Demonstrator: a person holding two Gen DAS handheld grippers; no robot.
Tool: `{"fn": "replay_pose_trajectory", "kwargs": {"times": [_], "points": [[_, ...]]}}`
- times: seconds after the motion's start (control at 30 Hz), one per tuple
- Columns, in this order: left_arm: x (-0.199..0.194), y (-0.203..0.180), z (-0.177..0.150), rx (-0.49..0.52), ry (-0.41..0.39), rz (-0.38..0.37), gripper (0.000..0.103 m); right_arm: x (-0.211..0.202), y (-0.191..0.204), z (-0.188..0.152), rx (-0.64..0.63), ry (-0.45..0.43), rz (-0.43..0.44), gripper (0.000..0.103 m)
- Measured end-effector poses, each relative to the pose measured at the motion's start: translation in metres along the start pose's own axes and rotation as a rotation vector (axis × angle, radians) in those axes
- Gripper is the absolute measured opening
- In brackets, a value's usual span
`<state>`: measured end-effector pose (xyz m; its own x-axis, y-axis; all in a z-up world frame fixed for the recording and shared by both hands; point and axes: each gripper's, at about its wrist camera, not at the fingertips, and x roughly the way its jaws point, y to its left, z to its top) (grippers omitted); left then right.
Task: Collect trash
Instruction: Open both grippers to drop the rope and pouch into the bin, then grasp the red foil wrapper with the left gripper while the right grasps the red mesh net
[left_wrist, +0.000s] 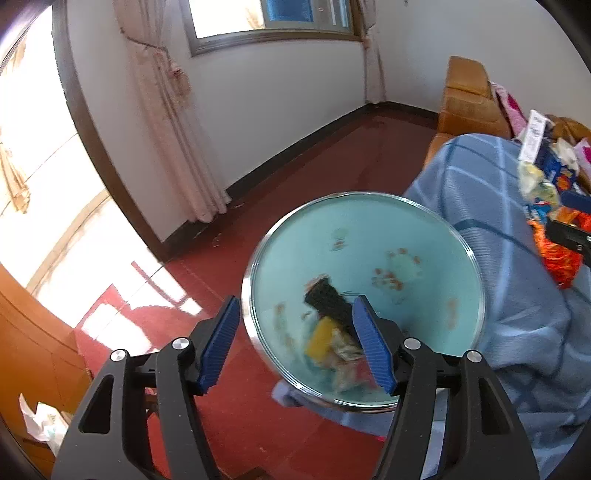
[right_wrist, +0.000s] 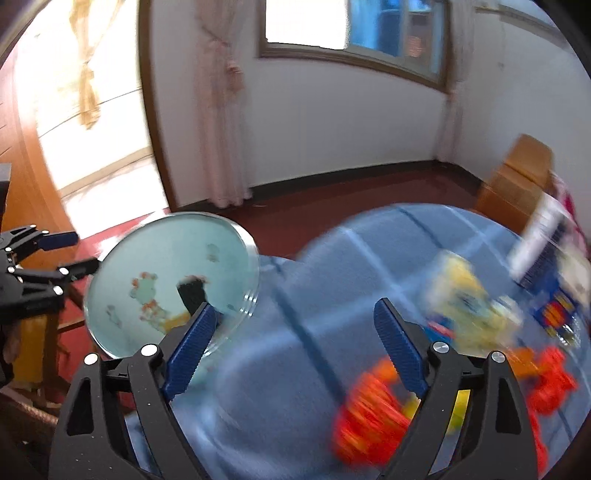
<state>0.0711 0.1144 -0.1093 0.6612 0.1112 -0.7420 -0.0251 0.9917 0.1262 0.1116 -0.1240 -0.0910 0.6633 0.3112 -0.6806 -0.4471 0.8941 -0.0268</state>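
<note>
Left gripper (left_wrist: 295, 341) hangs over the bin (left_wrist: 458, 236), angled down into its mouth. Jaws apart, nothing between the pads. Black wrapper (left_wrist: 327, 299) and yellow wrapper (left_wrist: 321, 339) sit low in the bin, blurred, right under the jaws, so I'd judge a drop just finished there. Bin is teal inside with a chrome rim and stands on the red floor (left_wrist: 236, 406), right against the blue blanket (left_wrist: 480, 177). Sensible spot: short swing from pile to bin.

Right gripper (right_wrist: 295, 343) is over the blanket, jaws wide, empty. Its view is heavily smeared, so the hand looks mid-sweep. It faces the remaining trash: orange wrapper (right_wrist: 369, 413) low between and below the fingers, yellow packet (right_wrist: 465, 295) beyond the right finger, blue packet (right_wrist: 554, 310) and a white box (right_wrist: 539, 229) further right. Cannot tell whether the pads touch the blanket or the orange wrapper; probably neither yet.

From the right view the left gripper (right_wrist: 75, 254) shows at the bin's far rim, clear of it.

Judgement: partway through. Some pieces binned, a clump still on the blanket. Orange wrapper is the nearest pick. Thin crinkly film on soft cloth, so the risk is pinching blanket with it. More crumpled paper (left_wrist: 40, 424) lies by the wooden furniture on the left.
</note>
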Motion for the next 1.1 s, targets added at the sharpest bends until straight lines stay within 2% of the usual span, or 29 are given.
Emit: {"fn": "replay_pose_trajectory", "kwargs": {"times": [0.1, 0.3, 0.37, 0.53, 0.63, 0.73, 0.77, 0.9, 1.07, 1.1], "points": [[-0.005, -0.029, 0.003, 0.044, -0.015, -0.032, 0.065, -0.031, -0.039, -0.023, 0.075, -0.011, -0.085, 0.086], [-0.012, -0.097, 0.013, 0.126, -0.027, -0.115, 0.066, -0.088, -0.124, -0.085, 0.241, 0.001, -0.323, 0.087], [-0.017, -0.123, 0.016, 0.148, -0.035, -0.148, 0.070, -0.103, -0.148, -0.108, 0.303, 0.008, -0.376, 0.087], [-0.026, -0.181, 0.020, 0.189, -0.049, -0.219, 0.077, -0.128, -0.180, -0.152, 0.421, 0.007, -0.433, 0.087], [-0.029, -0.217, 0.019, 0.222, -0.058, -0.244, 0.085, -0.137, -0.188, -0.170, 0.459, 0.004, -0.450, 0.087], [-0.024, -0.244, 0.014, 0.264, -0.047, -0.251, 0.085, -0.142, -0.192, -0.178, 0.485, -0.007, -0.454, 0.087], [-0.017, -0.253, 0.011, 0.290, -0.037, -0.228, 0.085, -0.144, -0.194, -0.180, 0.492, -0.011, -0.452, 0.087], [0.005, -0.246, 0.009, 0.319, -0.004, -0.142, 0.085, -0.147, -0.197, -0.183, 0.505, -0.029, -0.448, 0.087], [0.017, -0.196, 0.025, 0.253, -0.009, -0.027, 0.088, -0.146, -0.203, -0.185, 0.527, -0.044, -0.446, 0.087], [0.017, -0.187, 0.029, 0.233, -0.007, -0.034, 0.088, -0.145, -0.203, -0.186, 0.531, -0.044, -0.445, 0.087]]}}
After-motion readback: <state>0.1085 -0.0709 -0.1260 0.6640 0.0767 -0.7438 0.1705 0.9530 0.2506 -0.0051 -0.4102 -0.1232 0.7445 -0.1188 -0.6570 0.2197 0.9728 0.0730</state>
